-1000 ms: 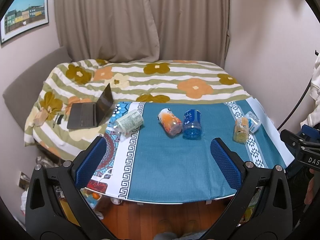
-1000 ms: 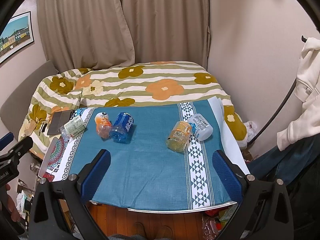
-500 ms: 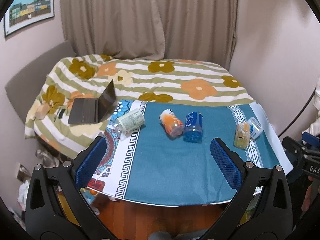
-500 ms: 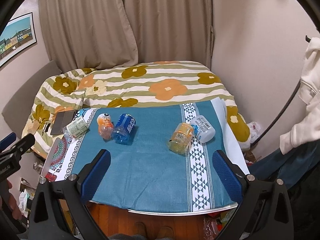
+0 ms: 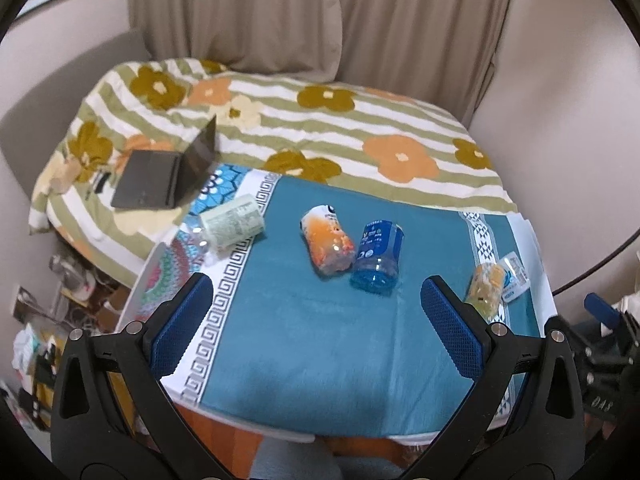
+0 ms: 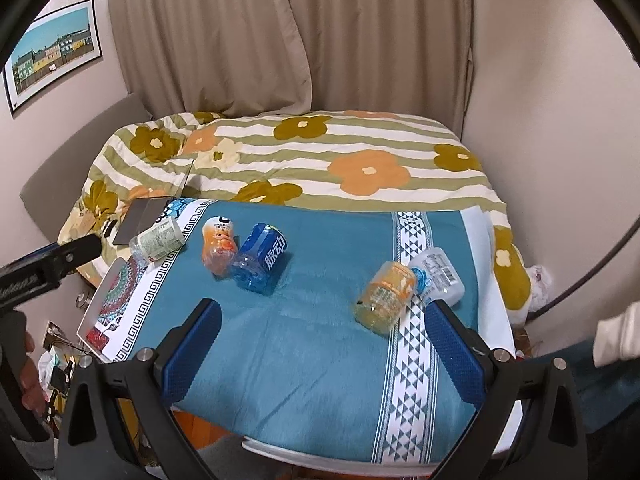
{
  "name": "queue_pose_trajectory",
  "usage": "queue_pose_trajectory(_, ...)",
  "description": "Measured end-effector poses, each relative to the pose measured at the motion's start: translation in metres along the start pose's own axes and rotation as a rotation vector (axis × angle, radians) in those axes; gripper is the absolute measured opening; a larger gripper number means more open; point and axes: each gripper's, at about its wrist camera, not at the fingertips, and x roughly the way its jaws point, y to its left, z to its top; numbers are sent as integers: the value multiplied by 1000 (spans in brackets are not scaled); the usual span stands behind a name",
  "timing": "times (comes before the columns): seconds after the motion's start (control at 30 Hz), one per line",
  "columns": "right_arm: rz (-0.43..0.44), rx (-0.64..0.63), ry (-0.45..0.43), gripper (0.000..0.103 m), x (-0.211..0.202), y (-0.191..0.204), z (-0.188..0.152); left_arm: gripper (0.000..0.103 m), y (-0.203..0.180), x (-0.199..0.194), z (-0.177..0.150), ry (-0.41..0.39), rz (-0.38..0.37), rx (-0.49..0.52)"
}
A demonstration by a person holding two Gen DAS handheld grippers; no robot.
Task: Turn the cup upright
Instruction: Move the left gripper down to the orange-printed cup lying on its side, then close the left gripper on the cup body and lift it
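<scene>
Five cut-off bottle cups lie on their sides on the teal tablecloth (image 6: 320, 360), none of them upright

Toward the table's left edge, the pale green-labelled cup (image 5: 232, 226) (image 6: 158, 240) rests on the white key-pattern border, its long axis running roughly left-right, the clear end toward the left edge

Near the middle, the orange cup (image 5: 328, 242) (image 6: 218, 246) and the blue cup (image 5: 376, 256) (image 6: 262, 258) lie side by side and touching. In the right wrist view the orange cup's white rounded end points away toward the bed and its clear orange end toward the camera; the blue cup's long axis tilts from near-left to far-right, its clear ribbed end nearer the camera

On the right, the yellow-orange cup (image 6: 386, 296) (image 5: 486, 288) lies across the triangle-patterned stripe, long axis diagonal with its clear yellowish end toward the near left, and the white barcode-labelled cup (image 6: 438, 276) (image 5: 514, 280) touches its far end, pointing off to the right

The left gripper (image 5: 316, 328) hovers over the near edge of the table with its blue-padded jaws spread wide — nothing between them. The right gripper (image 6: 320, 344) hangs likewise over the near edge, jaws wide apart and holding nothing, well short of every cup

Behind the table sits a bed with a flowered, striped quilt (image 6: 320, 160); an open laptop (image 5: 168, 172) rests on its left part
</scene>
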Motion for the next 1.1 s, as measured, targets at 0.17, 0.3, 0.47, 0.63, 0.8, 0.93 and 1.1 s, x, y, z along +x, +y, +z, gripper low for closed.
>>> queue_pose_trajectory(0.17, -18, 8, 33, 102, 32, 0, 15, 103, 4, 59, 29, 101, -42, -19)
queue_pose_trajectory(0.3, -25, 43, 67, 102, 58, -2, 28, 103, 8, 110, 47, 189, -79, -52)
queue_pose_trajectory(0.47, -53, 74, 106, 102, 87, -4, 42, 103, 12, 169, 55, 315, -127, -95)
queue_pose_trajectory(0.63, -79, 108, 146, 102, 112, -6, 48, 103, 16, 209, 56, 398, -146, -128)
queue_pose_trajectory(0.8, -90, 131, 196, 102, 133, -6, 49, 100, 18, 243, 54, 466, -159, -149)
queue_pose_trajectory(0.93, -98, 142, 221, 102, 145, -5, 48, 93, 18, 260, 51, 503, -168, -161)
queue_pose_trajectory(1.1, -110, 154, 241, 102, 156, -4, 48, 91, 18, 271, 44, 545, -185, -165)
